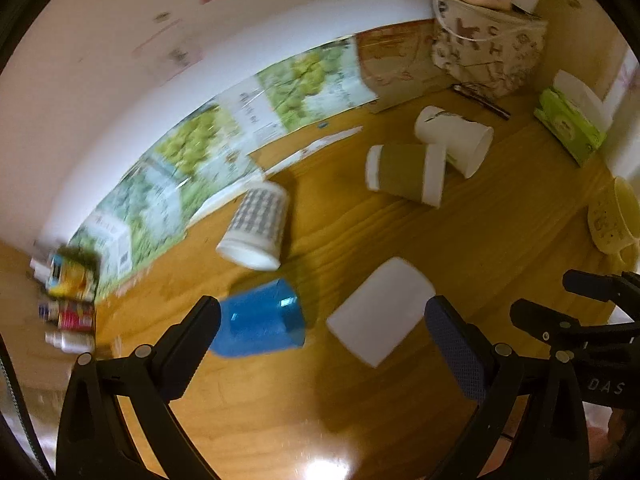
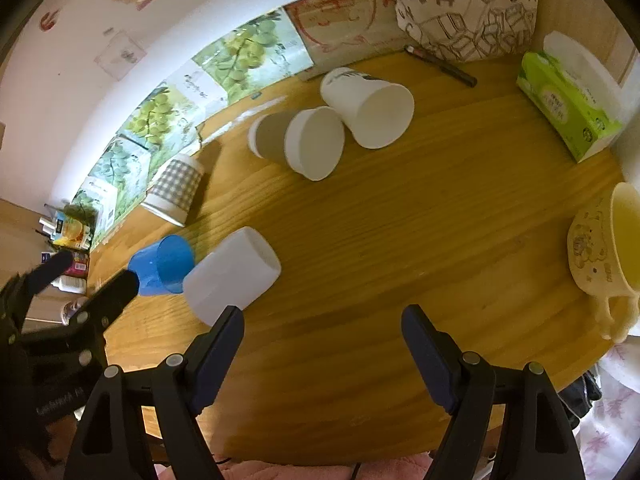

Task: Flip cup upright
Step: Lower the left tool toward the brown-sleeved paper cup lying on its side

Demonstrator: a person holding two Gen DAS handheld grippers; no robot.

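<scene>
Several cups lie on their sides on the wooden table [image 2: 400, 240]. A blue plastic cup [image 1: 260, 320] [image 2: 162, 266] lies beside a frosted white cup [image 1: 380, 310] [image 2: 232, 274]. Farther back lie a checked paper cup [image 1: 256, 226] [image 2: 174, 188], a brown-sleeved paper cup [image 1: 406, 174] [image 2: 298, 142] and a white paper cup [image 1: 456, 140] [image 2: 368, 108]. My left gripper [image 1: 322, 320] is open above the table, its left finger next to the blue cup. My right gripper [image 2: 322, 326] is open and empty, its left finger near the frosted cup.
A cream mug [image 2: 604, 256] lies at the right table edge. A green tissue box [image 2: 568, 100], a printed tote bag [image 2: 468, 8] and a pen [image 2: 440, 65] are at the back right. Grape-print boxes [image 2: 224, 68] line the wall. Small boxes and bottles [image 2: 68, 236] stand at the left.
</scene>
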